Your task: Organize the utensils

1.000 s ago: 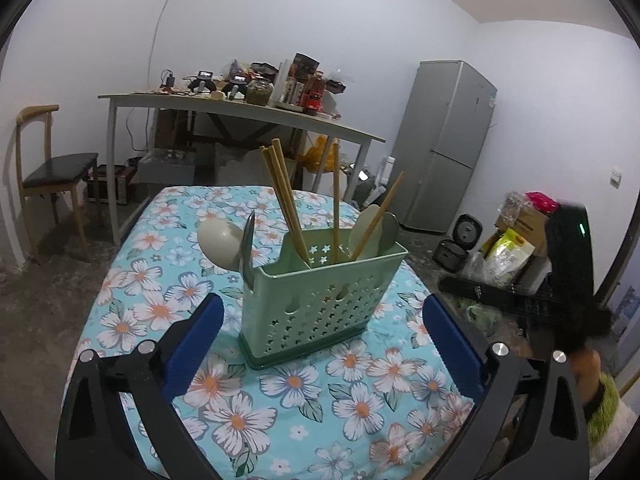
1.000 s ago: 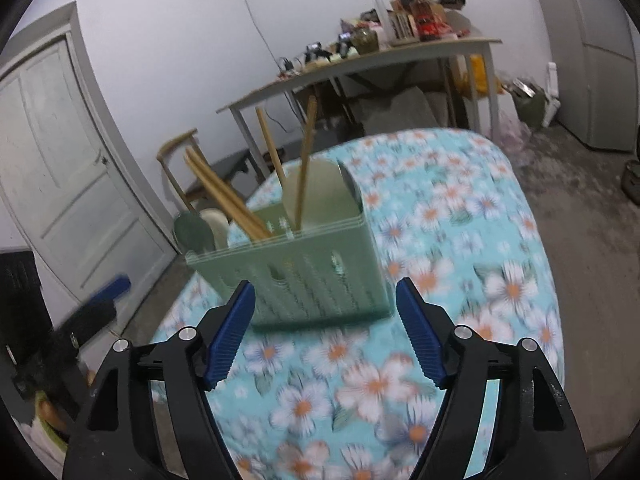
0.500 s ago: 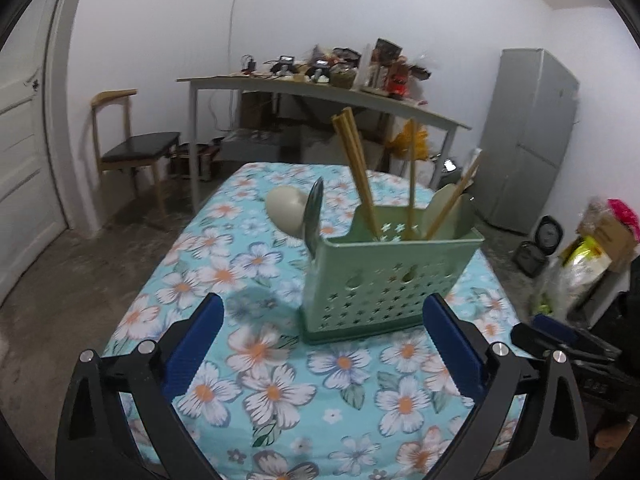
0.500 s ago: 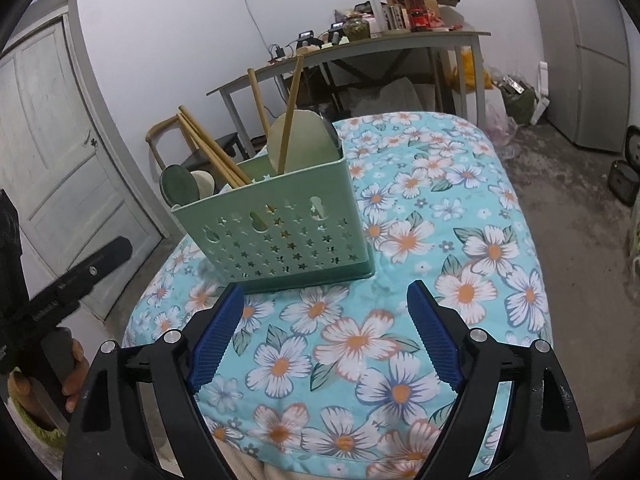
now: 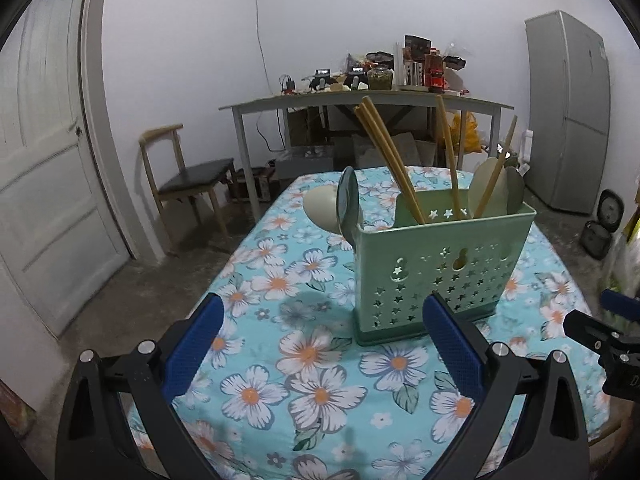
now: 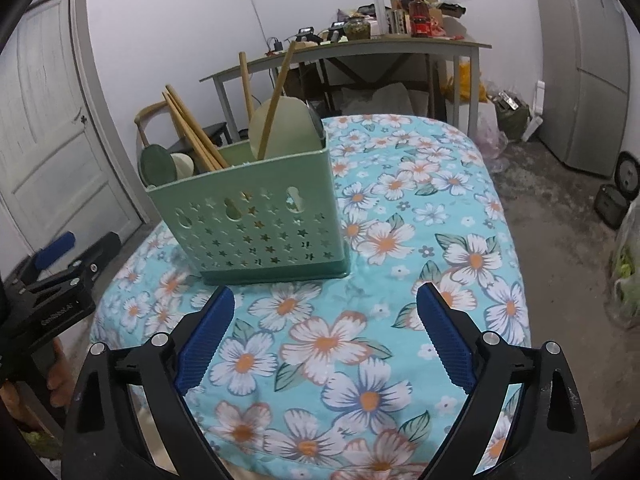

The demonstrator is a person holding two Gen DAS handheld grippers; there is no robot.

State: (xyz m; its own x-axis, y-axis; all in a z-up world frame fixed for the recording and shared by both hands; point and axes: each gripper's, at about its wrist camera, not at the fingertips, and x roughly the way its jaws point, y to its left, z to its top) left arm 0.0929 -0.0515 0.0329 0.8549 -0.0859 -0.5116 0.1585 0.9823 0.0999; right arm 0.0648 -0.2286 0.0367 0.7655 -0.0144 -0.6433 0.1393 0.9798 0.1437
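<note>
Green utensil caddy on the flowered table, both grippers spread and empty.

The left gripper [image 5: 322, 346] hovers near the table's [image 5: 320, 396] near edge, jaws wide apart on nothing. The caddy [image 5: 436, 270], standing toward the table's right edge, holds spoons [image 5: 350, 206] at its left end, then chopsticks [image 5: 390, 160]. The right gripper [image 6: 326, 338] has just been opening; nothing lies between its jaws.

Utensil basket on the surface, ahead of both grippers

The basket [image 6: 256, 224] stands on the surface [image 6: 420, 240], ahead and left of the right gripper [image 6: 324, 336] and ahead and right of the left gripper [image 5: 322, 344]. Chopsticks [image 5: 390, 160] and spoons [image 5: 496, 188] stand in the basket. Beyond the basket a cluttered table [image 5: 360, 100] stands at the wall, a chair [image 5: 188, 172] to its left, a fridge [image 5: 568, 112] to its right.
</note>
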